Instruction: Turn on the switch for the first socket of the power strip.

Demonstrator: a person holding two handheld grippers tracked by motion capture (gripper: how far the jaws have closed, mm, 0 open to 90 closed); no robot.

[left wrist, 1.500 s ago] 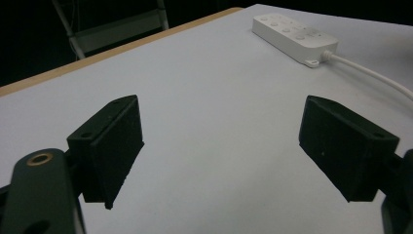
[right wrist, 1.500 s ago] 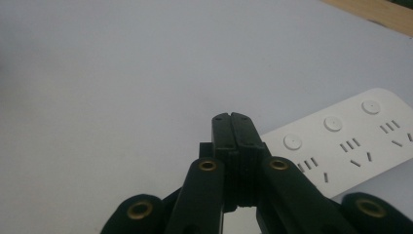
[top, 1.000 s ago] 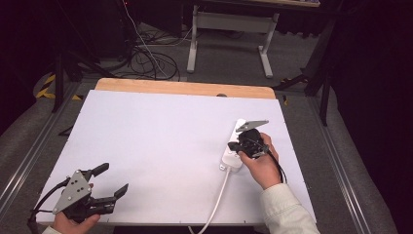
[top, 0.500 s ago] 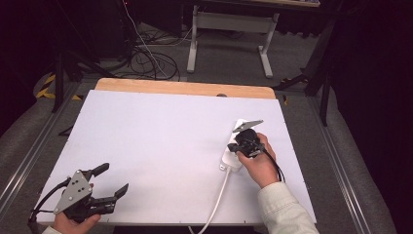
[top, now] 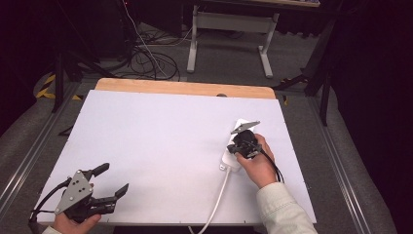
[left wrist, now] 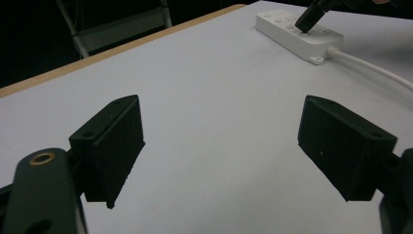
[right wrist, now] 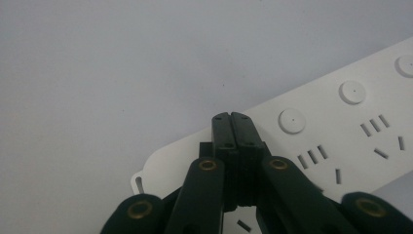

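A white power strip (top: 231, 157) lies on the right part of the white board (top: 160, 141), its cable (top: 217, 197) running to the near edge. My right gripper (top: 238, 144), held in a hand, points down onto the strip. Its jaws are pressed together with nothing between them (right wrist: 230, 120), just beside a round button (right wrist: 292, 120) of the power strip (right wrist: 341, 146). In the left gripper view the right gripper's tip (left wrist: 307, 22) touches the top of the strip (left wrist: 292, 34). My left gripper (top: 114, 178) rests at the near left corner, its jaws wide apart (left wrist: 219, 122) over bare board.
A wooden table edge (top: 185, 87) borders the board at the far side. Beyond it are a desk frame (top: 229, 44) and loose cables (top: 151, 58) on the floor. Metal rails (top: 29, 156) run along both sides of the table.
The right gripper has shifted slightly leftward over the power strip, jaws still together. The left gripper has not moved.
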